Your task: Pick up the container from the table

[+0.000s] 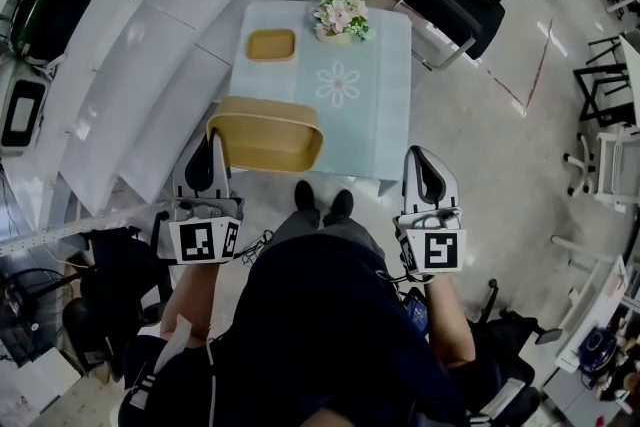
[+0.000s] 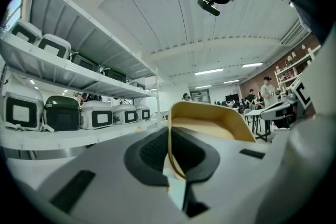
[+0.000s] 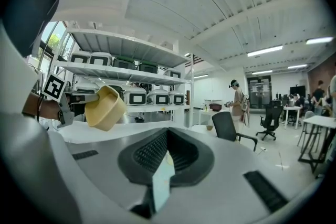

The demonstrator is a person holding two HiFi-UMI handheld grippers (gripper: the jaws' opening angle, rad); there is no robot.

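Clearly the left gripper (image 1: 214, 147) is clamped tight on the near rim of the tan container (image 1: 268, 135), which juts out ahead of its jaws, raised off the tabletop (image 1: 375, 120). Beside it, the right gripper (image 1: 428, 161) is closed on nothing, well apart from the container.

Left gripper (image 1: 213, 147): lower left of the head view, pointing up the frame, level with the right one; jaws clamped on the rim of the container (image 1: 265, 133).
Right gripper (image 1: 428, 160): lower right, pointing up the frame; jaws together, nothing between them.
Marker cubes: one on the rear of each gripper, facing the camera.
Forearms: bare, running from each gripper down toward the torso at bottom centre.
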